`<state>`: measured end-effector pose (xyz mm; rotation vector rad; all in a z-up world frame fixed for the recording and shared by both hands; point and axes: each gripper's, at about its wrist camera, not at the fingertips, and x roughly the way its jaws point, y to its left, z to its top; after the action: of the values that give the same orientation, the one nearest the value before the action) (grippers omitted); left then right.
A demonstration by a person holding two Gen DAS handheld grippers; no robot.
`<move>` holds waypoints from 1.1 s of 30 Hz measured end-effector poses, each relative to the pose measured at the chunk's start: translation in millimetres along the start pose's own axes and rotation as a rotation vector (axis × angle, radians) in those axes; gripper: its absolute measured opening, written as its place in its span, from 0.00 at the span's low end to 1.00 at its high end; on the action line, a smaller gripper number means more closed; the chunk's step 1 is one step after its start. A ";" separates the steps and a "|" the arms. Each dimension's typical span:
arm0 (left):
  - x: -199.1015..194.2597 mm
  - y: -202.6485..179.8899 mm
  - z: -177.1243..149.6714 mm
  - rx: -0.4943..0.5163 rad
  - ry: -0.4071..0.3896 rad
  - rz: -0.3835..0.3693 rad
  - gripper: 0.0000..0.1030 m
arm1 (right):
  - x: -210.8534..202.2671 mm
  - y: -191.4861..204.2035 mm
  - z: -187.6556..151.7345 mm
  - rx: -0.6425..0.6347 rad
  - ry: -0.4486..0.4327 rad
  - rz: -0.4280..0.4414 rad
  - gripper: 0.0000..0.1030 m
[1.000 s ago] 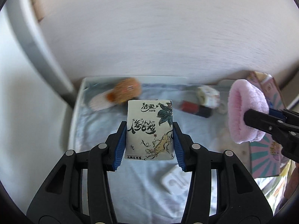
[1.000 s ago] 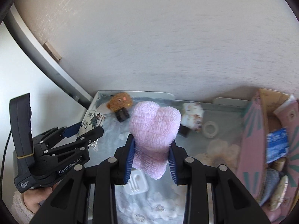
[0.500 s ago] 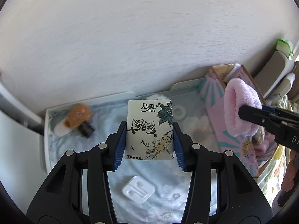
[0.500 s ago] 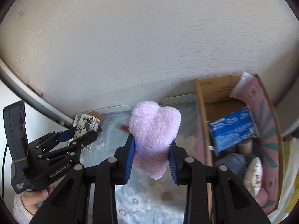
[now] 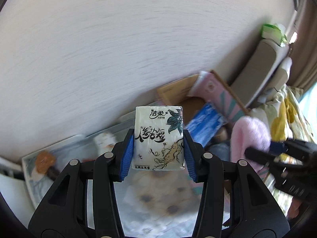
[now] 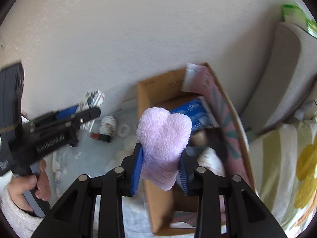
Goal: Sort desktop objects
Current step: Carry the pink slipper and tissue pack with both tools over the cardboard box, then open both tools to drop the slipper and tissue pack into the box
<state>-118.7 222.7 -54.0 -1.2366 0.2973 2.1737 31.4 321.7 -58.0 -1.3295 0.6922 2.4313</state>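
My left gripper (image 5: 158, 154) is shut on a white tissue pack (image 5: 158, 136) with black script and a plant drawing, held above the table. It also shows in the right wrist view (image 6: 93, 101). My right gripper (image 6: 160, 164) is shut on a pink fluffy cloth (image 6: 163, 140), held over the near part of an open cardboard box (image 6: 147, 91). The cloth also shows at the right of the left wrist view (image 5: 249, 136). The box holds a blue packet (image 6: 196, 113) and other soft items.
On the floral tablecloth (image 6: 87, 154) lie a small patterned jar (image 6: 108, 124), a red-and-black object (image 6: 100, 136), a tape ring (image 6: 123, 130) and a brown round toy (image 5: 44, 159). A wall is behind. A grey chair (image 6: 285, 75) and a flowered cover (image 6: 287, 168) are to the right.
Both grippers have swung right with their loads. The right gripper with the pink cloth is now over the box; the left gripper with the tissue pack faces the box.
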 end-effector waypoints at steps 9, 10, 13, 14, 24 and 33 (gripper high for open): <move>42.9 -62.1 27.5 0.078 0.050 -0.042 0.41 | 9.4 -30.3 -11.9 0.030 0.044 0.034 0.30; 49.0 -66.4 29.6 0.085 0.057 -0.040 0.41 | 9.4 -32.2 -12.2 0.027 0.047 0.037 0.30; 64.1 -75.2 34.8 0.099 0.076 -0.033 0.41 | 16.9 -34.1 -12.5 0.022 0.056 0.037 0.30; 65.6 -74.1 35.1 0.103 0.082 -0.031 0.41 | 20.0 -35.8 -12.6 0.029 0.052 0.030 0.30; 64.2 -75.7 43.4 0.111 0.077 0.012 0.41 | 29.1 -33.1 -9.2 0.027 0.068 0.045 0.30; 58.9 -80.4 48.8 0.120 0.062 0.047 1.00 | 26.4 -40.3 -6.0 0.045 0.093 0.014 0.43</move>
<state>-125.9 332.5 -68.8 -1.2427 0.4804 2.1261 40.0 353.0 -94.0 -1.4328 0.7775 2.3625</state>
